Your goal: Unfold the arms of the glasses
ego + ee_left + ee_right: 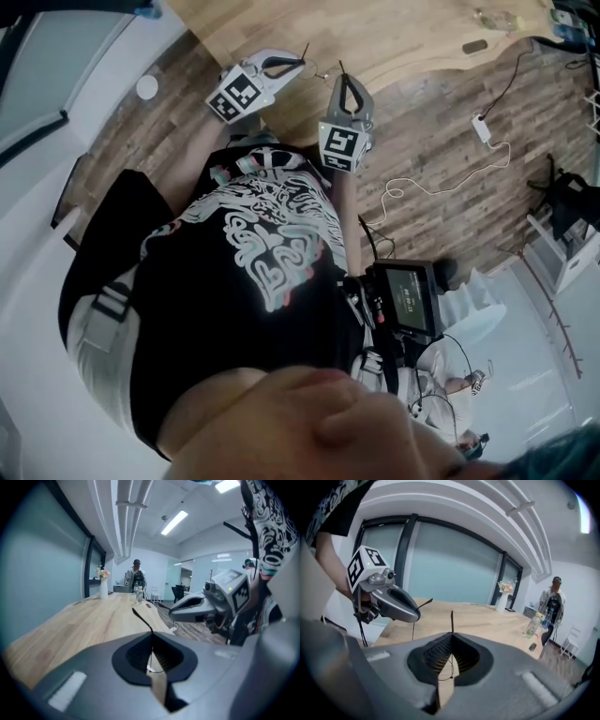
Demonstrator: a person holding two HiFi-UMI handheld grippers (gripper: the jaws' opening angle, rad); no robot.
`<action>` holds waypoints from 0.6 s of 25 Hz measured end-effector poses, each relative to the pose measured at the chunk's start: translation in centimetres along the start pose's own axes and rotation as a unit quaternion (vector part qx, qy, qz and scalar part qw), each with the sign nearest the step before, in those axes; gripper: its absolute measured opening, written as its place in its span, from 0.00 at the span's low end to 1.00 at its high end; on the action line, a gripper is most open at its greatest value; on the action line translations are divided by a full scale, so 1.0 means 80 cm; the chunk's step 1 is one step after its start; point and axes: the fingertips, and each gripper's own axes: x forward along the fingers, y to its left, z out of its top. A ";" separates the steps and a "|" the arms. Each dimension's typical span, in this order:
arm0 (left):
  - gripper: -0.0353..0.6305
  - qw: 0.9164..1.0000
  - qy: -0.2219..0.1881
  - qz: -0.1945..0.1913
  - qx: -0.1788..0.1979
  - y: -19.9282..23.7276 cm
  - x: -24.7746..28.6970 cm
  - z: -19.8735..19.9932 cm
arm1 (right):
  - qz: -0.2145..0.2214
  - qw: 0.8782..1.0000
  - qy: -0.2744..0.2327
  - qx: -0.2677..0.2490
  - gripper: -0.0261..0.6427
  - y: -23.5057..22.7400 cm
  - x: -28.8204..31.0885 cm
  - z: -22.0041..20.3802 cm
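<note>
Left gripper (151,637): its jaws were seen pressed together on a thin dark arm of the glasses (142,619); the arm's tip stuck out past the jaw tips, slanting up and left.
Right gripper (451,637): its jaws were likewise closed on the other arm (451,620), which stood almost upright out of them, with a fine loop of wire visible in the gap below.
Glasses, place: they were held in the air between the two grippers, close in front of the person's chest and at the near edge of the table (394,37); no part of them was resting on it.
Glasses, frame: only thin wire was visible between the grippers in the head view, too fine for the lenses to be made out.
Grippers, relation: the two were held near each other, tips turned inward, the left one higher in the head view.
Table: a long top of pale wood, on which a white vase (103,588) with flowers and a bottle (533,625) were standing far down its length.
Floor (441,169): dark wood planks, crossed by a white cable (441,173).
</note>
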 end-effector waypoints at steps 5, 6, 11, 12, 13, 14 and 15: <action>0.04 1.000 -0.005 0.012 0.004 0.001 -0.004 0.015 | -0.029 0.988 -0.024 0.148 0.04 -0.026 -0.029 0.001; 0.04 1.000 -0.007 0.012 0.001 0.001 -0.006 0.017 | -0.033 0.986 -0.026 0.162 0.04 -0.028 -0.034 0.000; 0.04 1.000 -0.010 0.007 0.003 -0.008 -0.010 0.019 | -0.046 0.981 -0.032 0.188 0.04 -0.024 -0.050 -0.004; 0.04 1.000 -0.010 0.007 0.001 -0.010 -0.010 0.020 | -0.048 0.980 -0.033 0.193 0.04 -0.024 -0.053 -0.003; 0.04 1.000 -0.010 0.007 -0.002 -0.011 -0.011 0.021 | -0.049 0.978 -0.034 0.198 0.04 -0.024 -0.056 -0.002; 0.04 1.000 -0.009 0.007 -0.004 -0.011 -0.013 0.022 | -0.049 0.977 -0.035 0.203 0.04 -0.022 -0.058 0.000; 0.04 1.000 -0.008 0.007 -0.006 -0.010 -0.015 0.023 | -0.048 0.976 -0.038 0.207 0.04 -0.020 -0.060 0.003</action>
